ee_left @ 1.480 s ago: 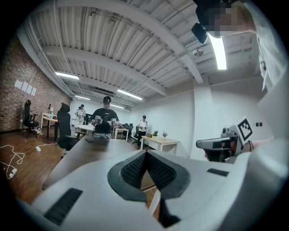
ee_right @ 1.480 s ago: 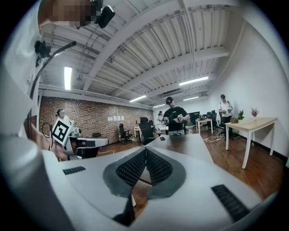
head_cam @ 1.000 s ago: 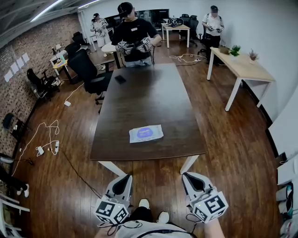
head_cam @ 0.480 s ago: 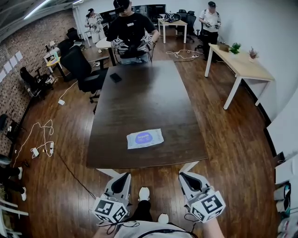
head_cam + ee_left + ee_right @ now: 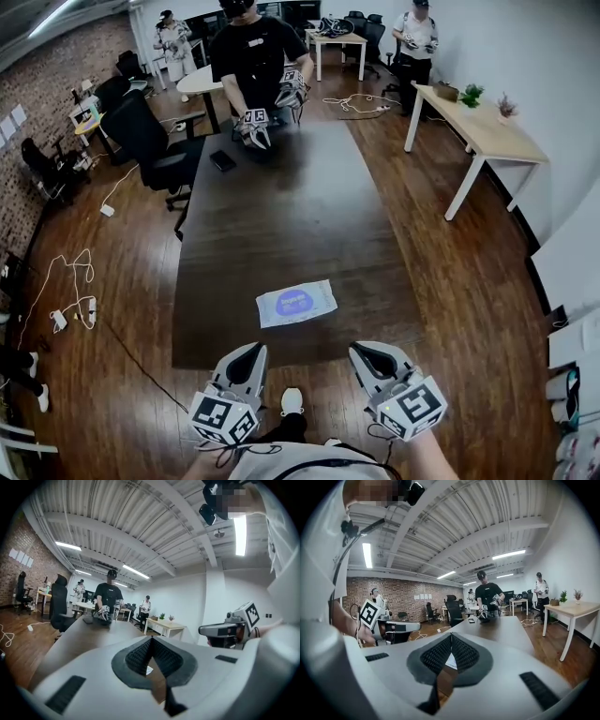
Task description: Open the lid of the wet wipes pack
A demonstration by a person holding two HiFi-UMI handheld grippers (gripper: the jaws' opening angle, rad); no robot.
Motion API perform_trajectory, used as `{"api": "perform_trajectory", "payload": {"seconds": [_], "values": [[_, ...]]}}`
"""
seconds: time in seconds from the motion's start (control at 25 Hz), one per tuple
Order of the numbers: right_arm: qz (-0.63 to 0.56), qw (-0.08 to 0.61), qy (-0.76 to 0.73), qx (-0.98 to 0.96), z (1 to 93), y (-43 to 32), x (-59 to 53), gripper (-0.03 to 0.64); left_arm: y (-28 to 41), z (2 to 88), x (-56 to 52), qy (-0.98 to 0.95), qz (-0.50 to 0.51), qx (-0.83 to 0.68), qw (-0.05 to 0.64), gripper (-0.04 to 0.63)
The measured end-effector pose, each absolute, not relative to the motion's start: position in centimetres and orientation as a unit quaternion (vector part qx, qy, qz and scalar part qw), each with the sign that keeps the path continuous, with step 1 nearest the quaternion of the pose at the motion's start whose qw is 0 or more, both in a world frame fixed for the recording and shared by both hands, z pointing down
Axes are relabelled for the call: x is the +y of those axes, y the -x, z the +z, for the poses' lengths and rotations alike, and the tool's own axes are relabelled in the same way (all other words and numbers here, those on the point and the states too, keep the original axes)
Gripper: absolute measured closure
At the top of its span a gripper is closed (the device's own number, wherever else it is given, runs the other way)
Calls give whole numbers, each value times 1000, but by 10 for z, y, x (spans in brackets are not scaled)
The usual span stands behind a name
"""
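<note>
- White, flat, rectangular wet wipes pack [image 5: 296,303] with a purple oval patch on its top face lies on the desk, close to the near edge and slightly askew to it.
- Nothing touches the pack, and its top looks flat.
- Dark brown, long wooden desk [image 5: 281,216] runs away from the camera, and the pack is the only thing on its near half.
- Grey left hand-held gripper [image 5: 247,354] hangs just short of the near desk edge, below and left of the pack. Its ribbed black pads are pressed together at the tips and pinch nothing.
- Grey right hand-held gripper [image 5: 368,354] is level with it, below and right of the pack, also pressed together and empty.
- Small black flat object [image 5: 222,160] lies on the far half of the desk.
- Person in a black shirt [image 5: 253,52] stands at the far end, holding two more grippers over the desk.
- Black office chair [image 5: 141,141] stands left of the desk, and a pale wooden table [image 5: 483,131] stands to the right.
</note>
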State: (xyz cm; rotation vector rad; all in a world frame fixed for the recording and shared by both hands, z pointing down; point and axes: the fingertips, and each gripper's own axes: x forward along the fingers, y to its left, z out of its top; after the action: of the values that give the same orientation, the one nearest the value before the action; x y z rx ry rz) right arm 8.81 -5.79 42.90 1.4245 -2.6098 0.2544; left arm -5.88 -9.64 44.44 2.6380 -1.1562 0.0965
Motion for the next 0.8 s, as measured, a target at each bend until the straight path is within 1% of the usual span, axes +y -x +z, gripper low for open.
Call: {"api": "perform_trajectory", "payload": {"seconds": [0.16,0.36,0.64,0.8], "values": [[86,93,-469,-874,438,-72,-99,611,69,453,-135,-912,34,-385,135,594],[84,138,-465,-871,468,-55,-150,611,83,476,-182,-915,46,-373,148,594],[97,179,-437,-876,506,-40,-203,611,79,515,-225,-913,82,-360,172,594],[96,229,-405,-880,539,-33,-230,611,77,546,-242,-903,104,-370,194,594]]}}
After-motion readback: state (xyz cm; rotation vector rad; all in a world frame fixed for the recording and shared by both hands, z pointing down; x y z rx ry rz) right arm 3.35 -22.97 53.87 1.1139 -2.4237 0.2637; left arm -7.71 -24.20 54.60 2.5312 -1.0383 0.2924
